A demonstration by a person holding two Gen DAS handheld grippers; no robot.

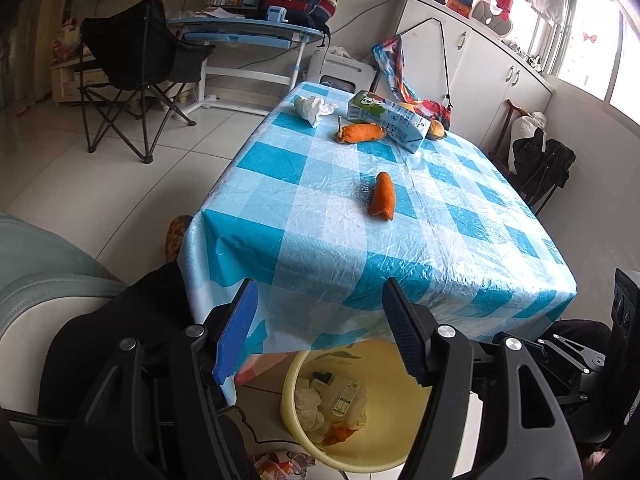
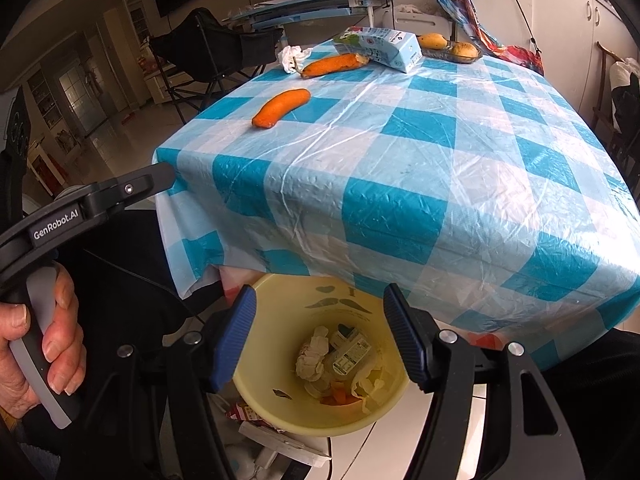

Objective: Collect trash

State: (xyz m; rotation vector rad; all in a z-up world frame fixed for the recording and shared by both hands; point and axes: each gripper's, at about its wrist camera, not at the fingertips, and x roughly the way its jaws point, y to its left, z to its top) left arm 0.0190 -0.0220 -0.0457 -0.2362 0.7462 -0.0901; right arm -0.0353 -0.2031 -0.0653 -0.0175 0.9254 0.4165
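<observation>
Right wrist view: right gripper (image 2: 320, 338) poised directly above yellow bin (image 2: 280, 412), jaws wide and holding nothing, well placed for a drop just made or for the next reach. Bin tucked on the floor under the near edge of the worktop (image 2: 400, 168), probably so that scraps could go straight down. Inside: crumpled tissue, a small carton, orange scraps. Left gripper (image 1: 318, 334) likewise over the bin, jaws wide and empty. Trash left on the checked cloth: near orange peel (image 2: 282, 107) by the left edge, far orange peel (image 2: 334, 65), milk carton (image 2: 384, 48) lying on its side, crumpled tissue (image 2: 290, 58) at the far corner. Fruit on a dish (image 2: 448, 46) beyond, likely not trash.
</observation>
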